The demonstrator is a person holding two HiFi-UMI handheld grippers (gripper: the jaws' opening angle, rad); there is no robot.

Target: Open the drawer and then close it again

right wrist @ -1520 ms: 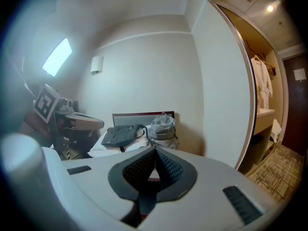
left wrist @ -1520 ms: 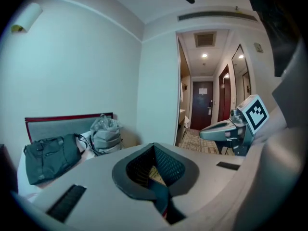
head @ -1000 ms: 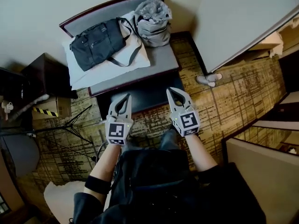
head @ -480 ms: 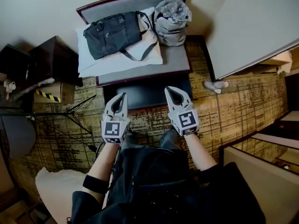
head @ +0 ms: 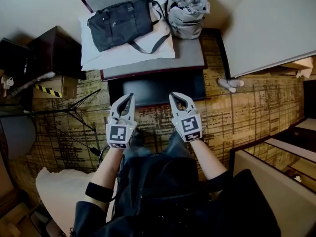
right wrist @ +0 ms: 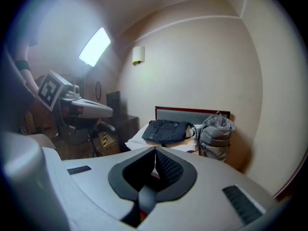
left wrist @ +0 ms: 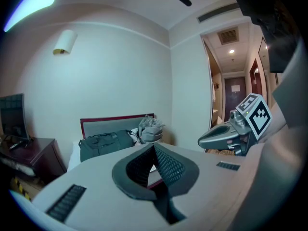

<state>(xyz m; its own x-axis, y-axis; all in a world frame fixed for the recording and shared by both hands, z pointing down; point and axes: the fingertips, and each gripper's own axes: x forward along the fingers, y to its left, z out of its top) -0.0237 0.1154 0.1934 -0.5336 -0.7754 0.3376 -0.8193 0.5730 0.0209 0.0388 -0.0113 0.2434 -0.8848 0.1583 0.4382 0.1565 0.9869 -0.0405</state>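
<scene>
You are looking steeply down at a low bench [head: 190,58] with a grey top and a dark red wooden rim, standing against a pale wall on patterned carpet [head: 247,112]. The drawer [head: 158,85] shows as a dark panel just below the bench's near edge, running almost its full width. From above, it is not clear whether it is pulled out or pushed in.

Your left tongs [head: 130,97] and right tongs [head: 173,96] are held side by side in front of you, both pointing at the drawer. Each pair is clenched, tips pressed together with nothing between them. In the head view their tips overlap the drawer's near edge, the left toward its left end and the right nearer its middle. No view shows whether either one touches it.

On the bench, a white pillow [head: 123,56] covers the left part. A dark duffel bag [head: 126,22] lies on it toward the back edge, its strap trailing toward the middle. A grey backpack [head: 186,9] stands at the back right corner, just beside the bag.

To the left of the bench are a dark cabinet [head: 54,53] and a cardboard box [head: 57,89] with yellow and black striped tape.
</scene>
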